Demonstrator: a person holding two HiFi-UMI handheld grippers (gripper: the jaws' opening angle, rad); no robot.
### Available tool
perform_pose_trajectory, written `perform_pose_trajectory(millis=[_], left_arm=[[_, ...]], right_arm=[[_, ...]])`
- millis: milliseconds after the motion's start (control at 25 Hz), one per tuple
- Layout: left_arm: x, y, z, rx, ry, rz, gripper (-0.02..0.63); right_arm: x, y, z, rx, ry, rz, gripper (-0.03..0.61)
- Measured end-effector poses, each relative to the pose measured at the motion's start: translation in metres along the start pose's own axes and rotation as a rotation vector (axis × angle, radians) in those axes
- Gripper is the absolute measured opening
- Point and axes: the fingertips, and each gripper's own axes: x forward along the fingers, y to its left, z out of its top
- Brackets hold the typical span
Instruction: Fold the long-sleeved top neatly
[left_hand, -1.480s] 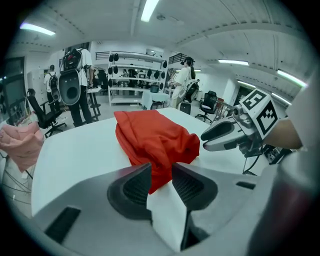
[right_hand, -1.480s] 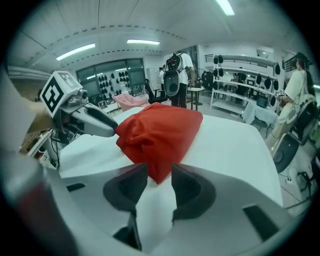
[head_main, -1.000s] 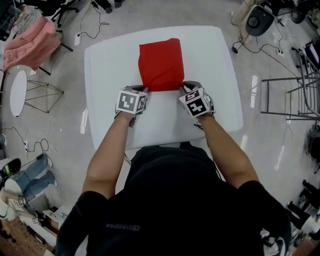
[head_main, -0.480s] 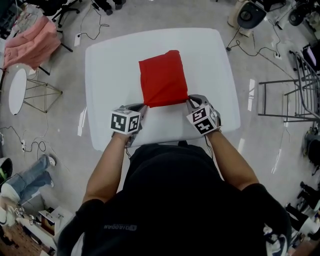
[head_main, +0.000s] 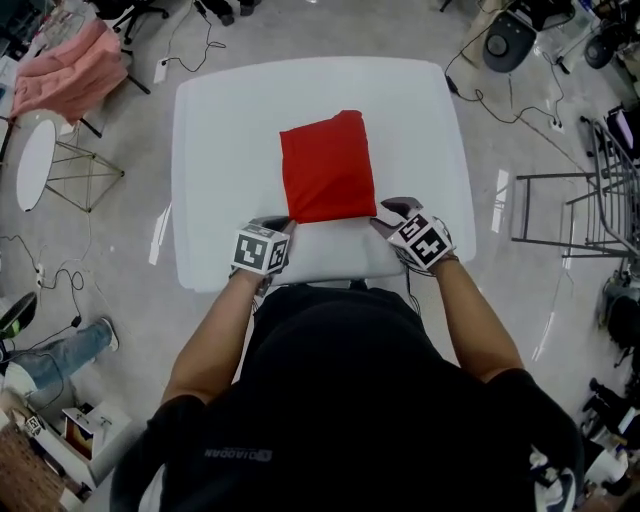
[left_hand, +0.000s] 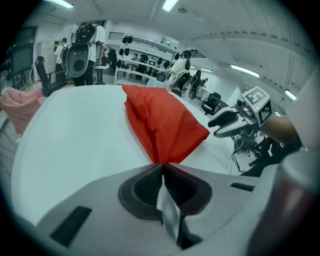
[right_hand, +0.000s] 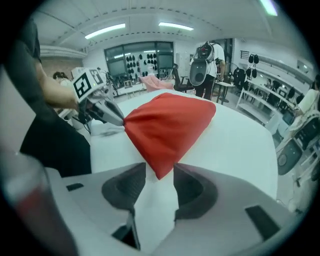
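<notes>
Top (head_main: 325, 165), one corner pinched by left gripper (left_hand: 162, 166), other between just-opened jaws of right gripper (right_hand: 160, 172)

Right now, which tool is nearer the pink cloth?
Left. The left tool grips the red top's near corner on the pink cloth's side; the right tool, jaws just opened around the other near corner, is farther off.

Top (head_main: 326, 167) nearer, between right hand-held gripper (right_hand: 159, 170) jaws, newly apart.
</notes>
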Motion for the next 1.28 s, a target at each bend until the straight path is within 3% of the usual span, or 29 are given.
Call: perform_pose_trajectory(millis=[200,360,520,640,720,880,1040,1080,1200,1280], left_arm=[[0.002,-0.005,0.001,-0.01,-0.016,0.019,0.017],[0.0,-0.003,0.003,-0.01,-0.018,0.04,0.017],[0.002,-0.006,0.004,-0.007,-0.011,0.05,0.017],[0.003,-0.012,0.005,0.021,0.006,0.068,0.017],[0.002,-0.012,0.006,0.037,0.014,0.079,0.017],[0.0,-0.005,0.006,-0.004,0.011,0.075,0.017],[-0.001,0.0,0.003,-0.044,0.015,0.066,0.017],[0.0,0.001,0.002,-0.062,0.017,0.064,0.017],[0.002,0.005,-0.002,-0.136,0.008,0.066,0.015],[0.003,0.007,-0.005,-0.159,0.01,0.071,0.014]], right_arm=[[-0.025,-0.024,0.056,0.096,-0.196,0.088,0.134],[0.012,-0.033,0.142,-0.005,-0.253,0.15,0.128],[0.063,-0.034,0.207,-0.176,-0.18,0.243,0.168],[0.09,-0.033,0.224,-0.298,-0.074,0.317,0.196],[0.106,-0.038,0.228,-0.32,0.006,0.341,0.192],[0.13,-0.034,0.232,-0.287,0.114,0.44,0.135],[0.141,-0.017,0.228,-0.365,0.191,0.516,0.034],[0.143,-0.018,0.233,-0.351,0.174,0.522,0.028],[0.148,-0.028,0.262,-0.159,0.055,0.541,0.023],[0.155,-0.032,0.268,-0.086,0.034,0.535,0.024]])
